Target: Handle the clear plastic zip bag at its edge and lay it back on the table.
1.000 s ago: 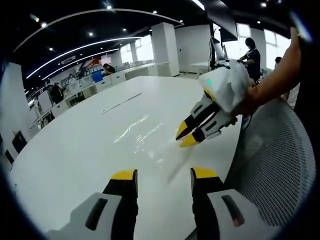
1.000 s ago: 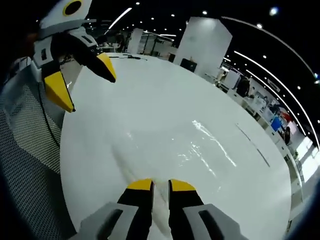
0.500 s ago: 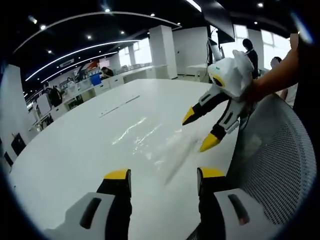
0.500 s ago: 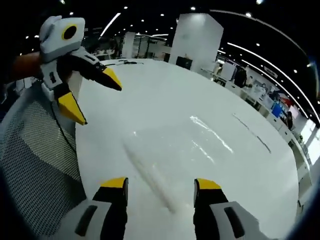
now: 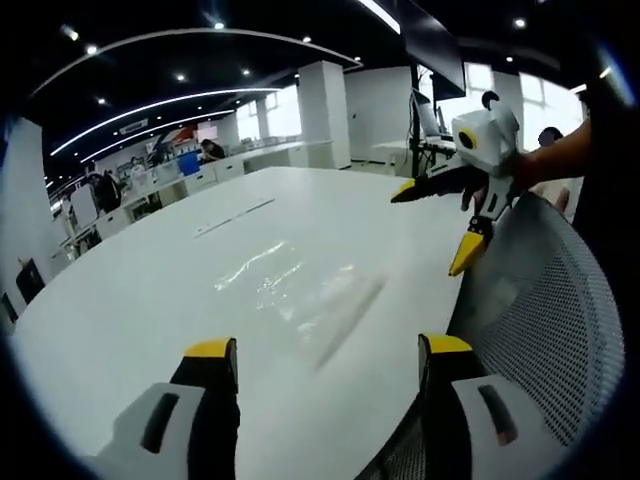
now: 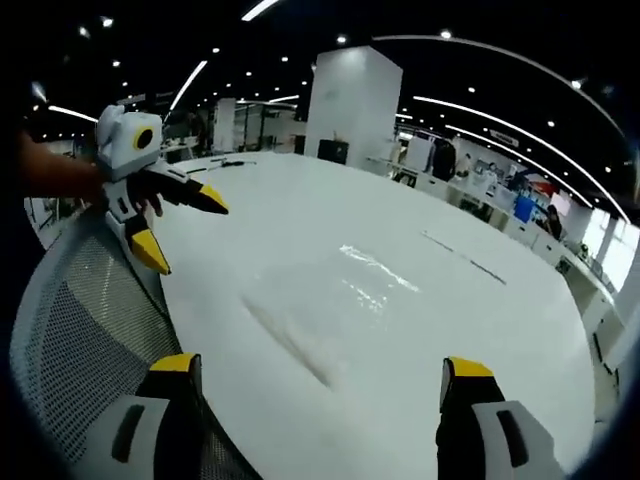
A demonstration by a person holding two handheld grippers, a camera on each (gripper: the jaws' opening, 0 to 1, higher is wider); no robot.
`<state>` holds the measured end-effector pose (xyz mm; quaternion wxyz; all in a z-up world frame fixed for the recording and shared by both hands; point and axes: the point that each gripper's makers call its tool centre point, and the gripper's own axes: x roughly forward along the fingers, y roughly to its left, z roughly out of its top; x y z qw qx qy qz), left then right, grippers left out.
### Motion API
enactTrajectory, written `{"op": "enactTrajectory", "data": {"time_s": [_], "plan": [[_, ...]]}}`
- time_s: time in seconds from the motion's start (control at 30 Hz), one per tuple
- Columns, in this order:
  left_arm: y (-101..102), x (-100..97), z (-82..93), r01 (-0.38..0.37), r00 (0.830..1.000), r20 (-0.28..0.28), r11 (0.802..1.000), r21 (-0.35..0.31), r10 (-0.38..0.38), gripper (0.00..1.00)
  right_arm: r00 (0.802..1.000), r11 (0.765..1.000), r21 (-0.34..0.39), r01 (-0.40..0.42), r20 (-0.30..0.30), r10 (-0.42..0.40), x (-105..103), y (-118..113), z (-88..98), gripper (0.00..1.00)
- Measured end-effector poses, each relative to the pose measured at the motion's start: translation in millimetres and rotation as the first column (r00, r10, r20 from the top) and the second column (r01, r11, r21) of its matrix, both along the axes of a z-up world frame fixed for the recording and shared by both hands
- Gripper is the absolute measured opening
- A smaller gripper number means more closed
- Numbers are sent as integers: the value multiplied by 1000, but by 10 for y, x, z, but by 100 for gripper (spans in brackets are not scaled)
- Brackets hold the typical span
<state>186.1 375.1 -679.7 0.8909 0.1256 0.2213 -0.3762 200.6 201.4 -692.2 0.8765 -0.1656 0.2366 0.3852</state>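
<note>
From the left gripper view I see my left gripper with its jaws spread wide and nothing between them, hanging over the near rim of the white table. The bag lies flat on the table ahead of the jaws, clear and glinting, apart from both grippers. In that same view my right gripper comes in from the right, raised above the table edge, jaws gaping, one yellow tip pointing across the table and the other slanting down; a hand holds it from behind. A mesh chair back fills the lower right, just beside the table rim. The right gripper view gives me the opposite side: the right gripper with jaws well apart and empty, the bag flat on the table near its middle, and the left gripper off to the left with jaws open, held by a hand over the chair mesh. This view also shows a thin dark strip lying beyond the bag toward the far side, and a white pillar behind the table. Around the bag the table is bare on all sides.
</note>
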Motion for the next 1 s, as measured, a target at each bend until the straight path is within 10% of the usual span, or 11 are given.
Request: {"op": "enactTrajectory", "data": {"time_s": [0.4, 1.0], "plan": [[293, 72, -13, -88, 995, 33, 995, -44, 90, 99, 996, 1000, 21, 12, 84, -14, -135, -143, 50, 100], [265, 63, -8, -94, 994, 51, 992, -80, 98, 99, 996, 999, -32, 37, 83, -34, -151, -248, -81, 100]]}}
